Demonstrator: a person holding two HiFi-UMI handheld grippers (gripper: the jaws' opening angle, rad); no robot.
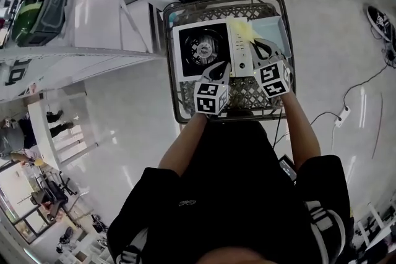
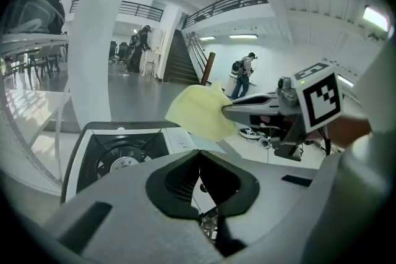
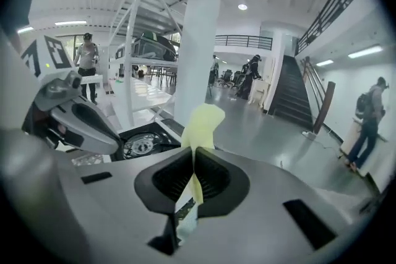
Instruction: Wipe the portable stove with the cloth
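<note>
The portable stove (image 1: 241, 52) is white with a black round burner (image 1: 204, 46) and lies in a wire cart. A pale yellow cloth (image 1: 240, 29) hangs over the stove's right control strip, and my right gripper (image 1: 255, 44) is shut on it. The cloth (image 3: 203, 123) stands up from between the closed jaws in the right gripper view. My left gripper (image 1: 218, 68) hovers at the stove's near edge, beside the burner, jaws shut with nothing in them. The left gripper view shows the burner (image 2: 124, 157), the cloth (image 2: 198, 111) and the right gripper (image 2: 230, 112).
The wire cart (image 1: 247, 99) also holds a light blue item (image 1: 273, 29) right of the stove. A white shelf unit (image 1: 93, 21) stands to the left. A power strip with cables (image 1: 342, 115) lies on the floor at right. People stand far off near a staircase (image 3: 297, 96).
</note>
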